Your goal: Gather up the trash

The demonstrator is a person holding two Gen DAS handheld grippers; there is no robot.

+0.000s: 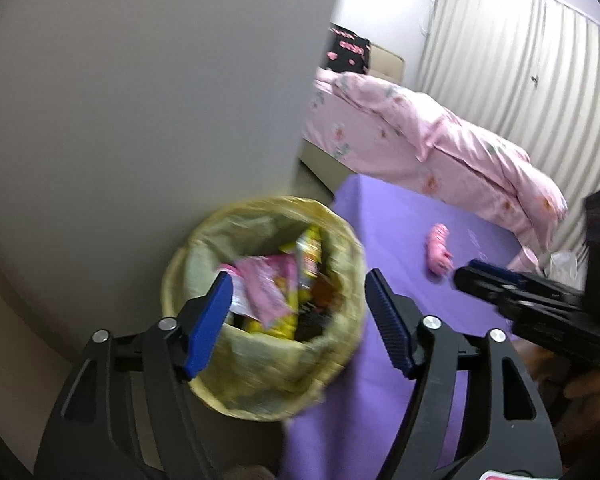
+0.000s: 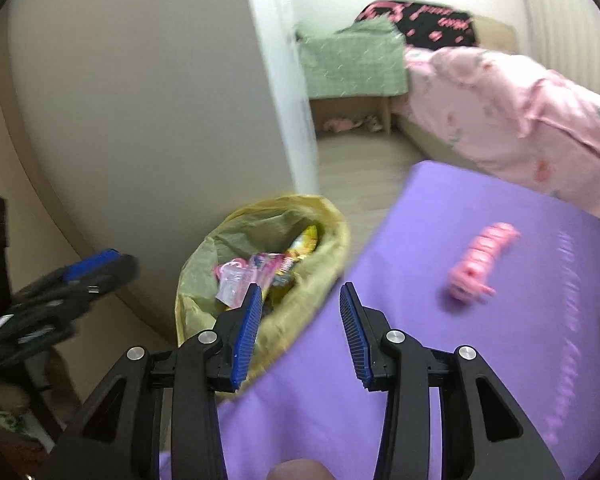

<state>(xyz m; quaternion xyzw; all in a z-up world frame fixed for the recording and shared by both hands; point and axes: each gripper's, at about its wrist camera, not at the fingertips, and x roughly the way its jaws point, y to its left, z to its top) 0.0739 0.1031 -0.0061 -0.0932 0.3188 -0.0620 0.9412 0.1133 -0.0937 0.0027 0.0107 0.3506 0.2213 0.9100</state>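
Next: grab the pink wrapper (image 2: 482, 262) on the purple table (image 2: 400, 320), well to the right of the trash bin (image 2: 204, 280). Right gripper (image 2: 300, 320) wide open, holding nothing. Left gripper (image 1: 300, 320) also wide open and empty above the bin. Reach right, go low, pinch the middle, squeeze gently.

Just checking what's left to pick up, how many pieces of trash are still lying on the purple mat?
1: a pink wrapper on the purple mat, right of the bin. The mat's near part is hidden behind the grippers.
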